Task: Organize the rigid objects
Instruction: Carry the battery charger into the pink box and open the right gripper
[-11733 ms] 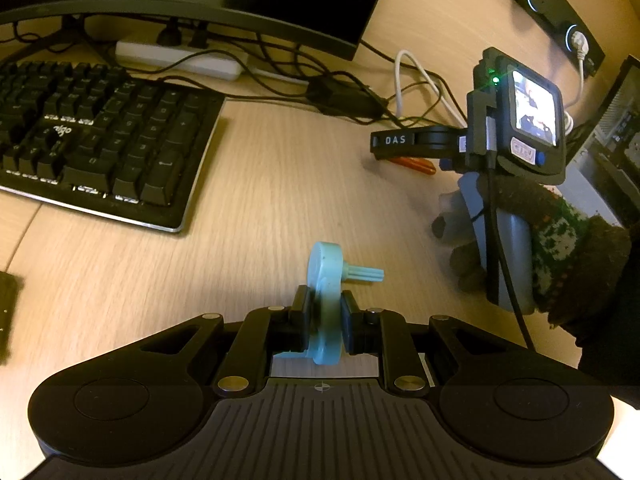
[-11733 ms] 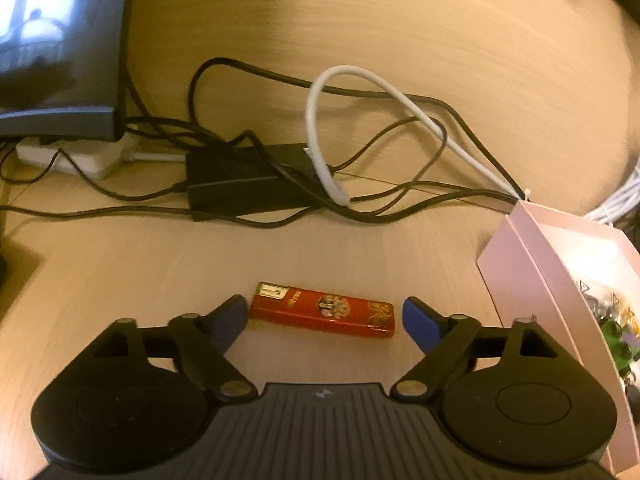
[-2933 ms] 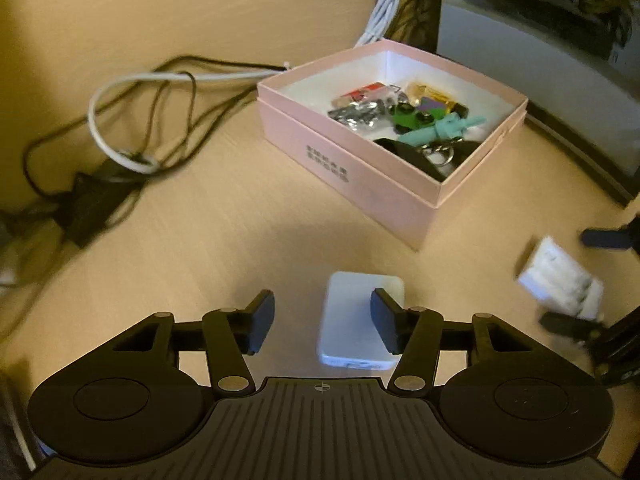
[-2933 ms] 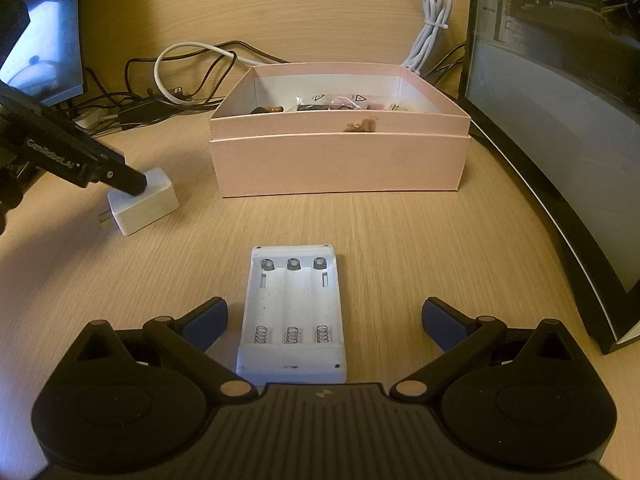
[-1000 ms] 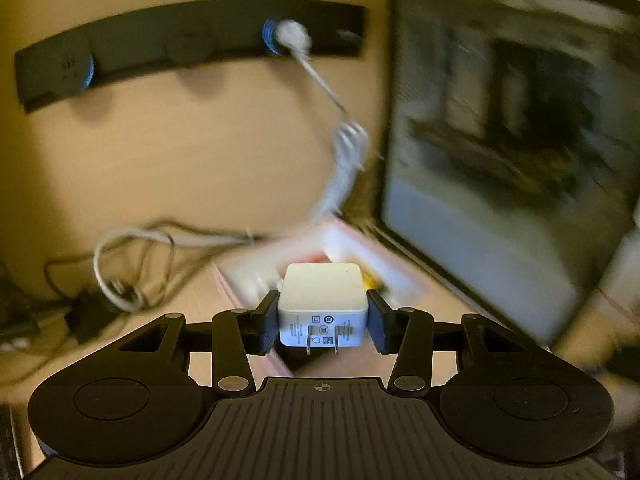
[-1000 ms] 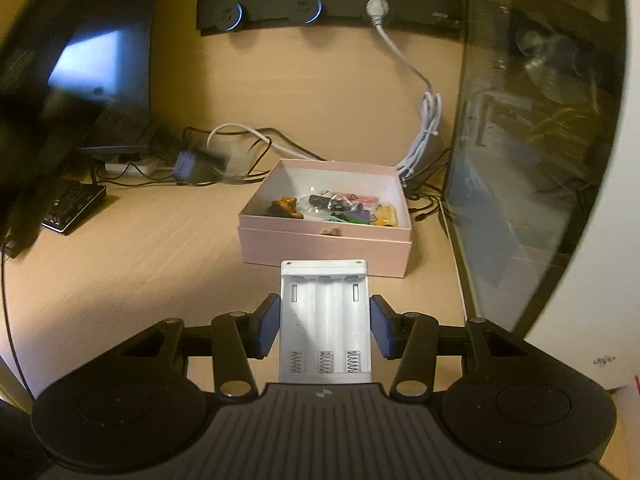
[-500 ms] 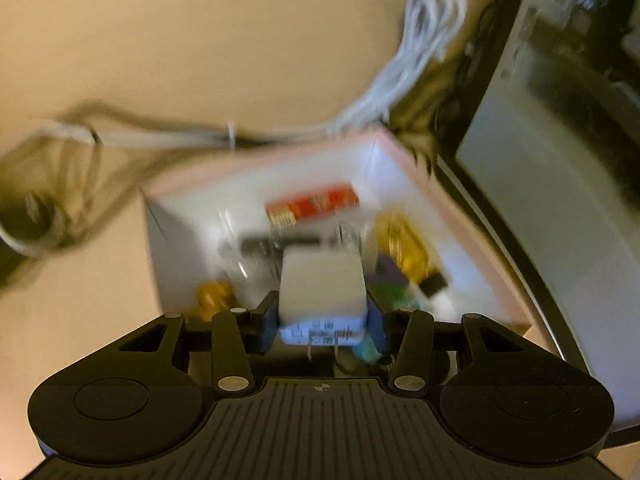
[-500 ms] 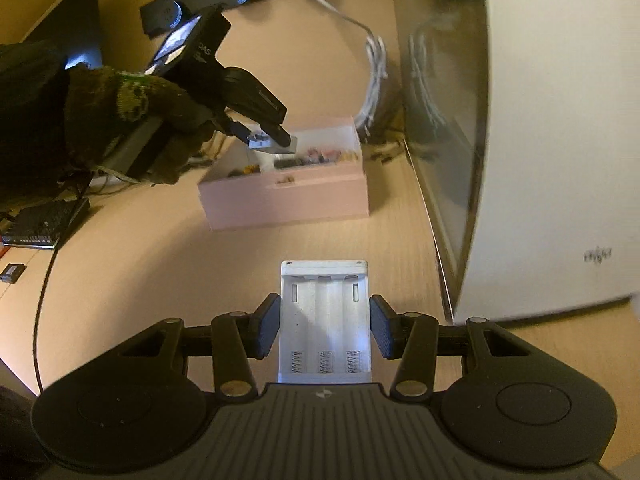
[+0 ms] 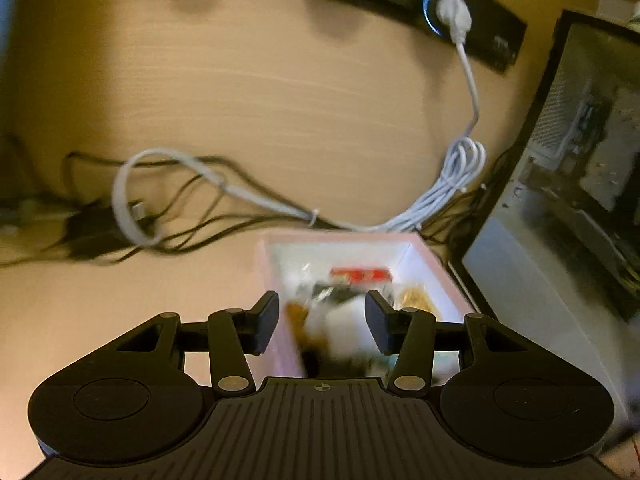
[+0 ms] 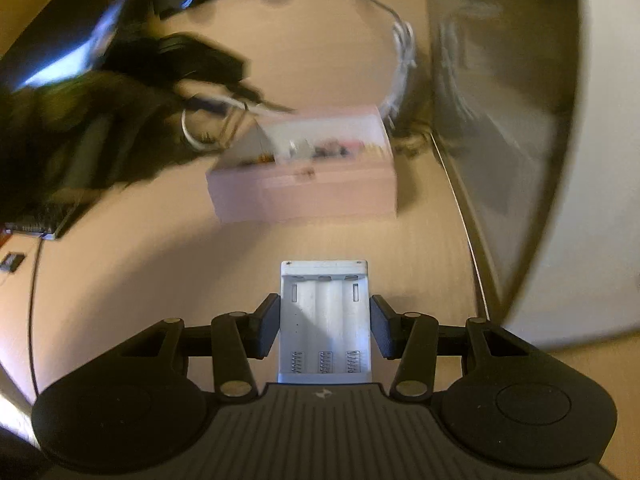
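The box [image 9: 276,276] sits on the surface [image 9: 120,292], with cables [image 9: 224,200] behind it and a PC case [image 9: 560,240] to its right. A charger [image 9: 344,320] lies in the box among small items. A battery holder [image 10: 324,320] sits between the right claw's [image 10: 324,324] fingers, in front of the box.

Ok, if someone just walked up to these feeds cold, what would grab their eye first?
Probably the white battery holder, clamped between the right gripper fingers, with three empty slots and springs, held above the desk short of the pink box. Next, the left gripper stands open over that box, with a blurred white charger among the clutter inside. A white cable hangs from the wall socket strip behind.
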`<action>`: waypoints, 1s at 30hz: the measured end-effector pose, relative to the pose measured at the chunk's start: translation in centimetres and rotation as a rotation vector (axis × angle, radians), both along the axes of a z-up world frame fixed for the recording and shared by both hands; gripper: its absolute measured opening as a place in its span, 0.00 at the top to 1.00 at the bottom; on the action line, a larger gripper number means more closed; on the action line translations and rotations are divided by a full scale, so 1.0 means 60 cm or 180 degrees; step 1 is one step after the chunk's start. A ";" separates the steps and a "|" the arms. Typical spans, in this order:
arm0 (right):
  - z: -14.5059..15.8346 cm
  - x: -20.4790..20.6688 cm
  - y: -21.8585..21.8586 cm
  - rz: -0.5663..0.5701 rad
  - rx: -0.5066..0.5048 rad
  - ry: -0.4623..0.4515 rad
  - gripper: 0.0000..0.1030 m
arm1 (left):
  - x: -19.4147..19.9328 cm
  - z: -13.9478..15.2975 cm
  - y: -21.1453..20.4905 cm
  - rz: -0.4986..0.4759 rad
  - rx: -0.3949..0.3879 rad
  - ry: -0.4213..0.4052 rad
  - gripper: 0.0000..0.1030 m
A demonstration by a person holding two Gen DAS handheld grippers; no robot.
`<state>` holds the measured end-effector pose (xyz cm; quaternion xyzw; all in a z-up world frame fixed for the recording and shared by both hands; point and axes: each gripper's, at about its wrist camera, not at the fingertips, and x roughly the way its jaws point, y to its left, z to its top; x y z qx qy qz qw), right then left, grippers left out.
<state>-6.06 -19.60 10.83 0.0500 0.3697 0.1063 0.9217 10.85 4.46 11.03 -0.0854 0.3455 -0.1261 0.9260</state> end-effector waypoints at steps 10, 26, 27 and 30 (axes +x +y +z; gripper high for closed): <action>0.073 0.222 0.071 -0.0432 -0.0296 -0.0557 0.54 | -0.188 -0.078 0.101 0.0234 0.0042 0.0703 0.50; 0.023 0.262 0.083 -0.0223 -0.0567 -0.0580 0.39 | -0.142 -0.081 0.120 0.0038 -0.0106 0.0653 0.50; 0.022 0.239 0.077 -0.0222 -0.0622 -0.0606 0.38 | -0.126 -0.073 0.107 -0.0033 -0.0142 0.0590 0.50; 0.017 0.194 0.065 -0.0304 -0.0752 -0.0559 0.35 | -0.073 -0.043 0.064 -0.0229 -0.0187 0.0335 0.50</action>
